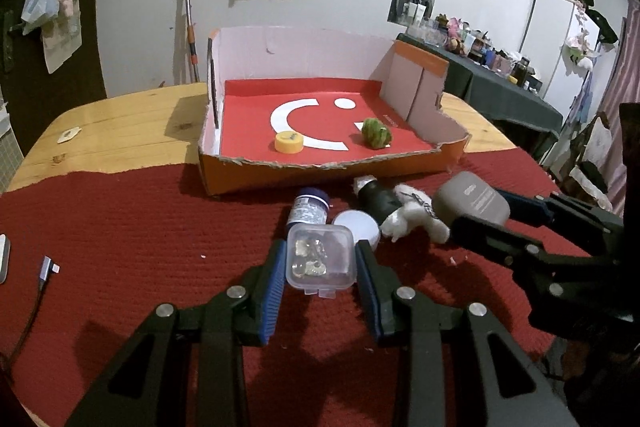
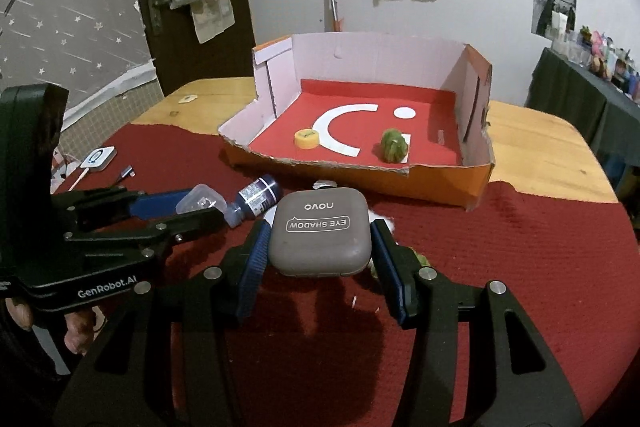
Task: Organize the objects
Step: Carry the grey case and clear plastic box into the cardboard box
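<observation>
Before the box's torn edge (image 1: pixel 280 163), left gripper (image 1: pixel 320 263) clamps clear case (image 1: pixel 320 259); right gripper (image 2: pixel 320 243) clamps compact (image 2: pixel 320 235).

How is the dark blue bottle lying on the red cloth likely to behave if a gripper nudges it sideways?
The dark blue bottle lies on its side and looks round, so it would probably roll rather than slide. The ribbed red cloth may slow it. The white lid and clear plastic box sit close by, so it may bump them.
</observation>
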### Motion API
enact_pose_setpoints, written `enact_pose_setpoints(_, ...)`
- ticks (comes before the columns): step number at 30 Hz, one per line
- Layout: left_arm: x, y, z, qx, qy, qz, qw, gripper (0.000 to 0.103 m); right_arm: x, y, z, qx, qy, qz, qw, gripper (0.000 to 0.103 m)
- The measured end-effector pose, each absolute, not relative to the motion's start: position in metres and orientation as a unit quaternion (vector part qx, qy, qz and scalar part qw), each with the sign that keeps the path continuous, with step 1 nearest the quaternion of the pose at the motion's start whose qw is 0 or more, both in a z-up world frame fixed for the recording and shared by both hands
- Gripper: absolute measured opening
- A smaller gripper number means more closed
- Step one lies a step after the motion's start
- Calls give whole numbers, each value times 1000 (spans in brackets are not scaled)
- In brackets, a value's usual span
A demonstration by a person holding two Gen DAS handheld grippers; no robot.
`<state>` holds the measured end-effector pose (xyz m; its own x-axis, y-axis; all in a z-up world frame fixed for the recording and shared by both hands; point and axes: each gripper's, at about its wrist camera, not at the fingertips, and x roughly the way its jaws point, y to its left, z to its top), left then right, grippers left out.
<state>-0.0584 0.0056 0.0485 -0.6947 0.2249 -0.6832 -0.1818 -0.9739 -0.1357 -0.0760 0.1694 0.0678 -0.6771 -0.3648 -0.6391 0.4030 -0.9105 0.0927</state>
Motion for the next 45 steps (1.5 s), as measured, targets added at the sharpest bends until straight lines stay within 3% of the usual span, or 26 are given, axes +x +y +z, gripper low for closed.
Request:
enact_pose_setpoints(22,-124,7,87,-378,-20,918,117,36,-142,186,96,364,-22,-897,249,49)
enact_pose_setpoints(45,-203,7,45,-479,-36,865,141,36,-224,175,56,475,-16,-840,261,49)
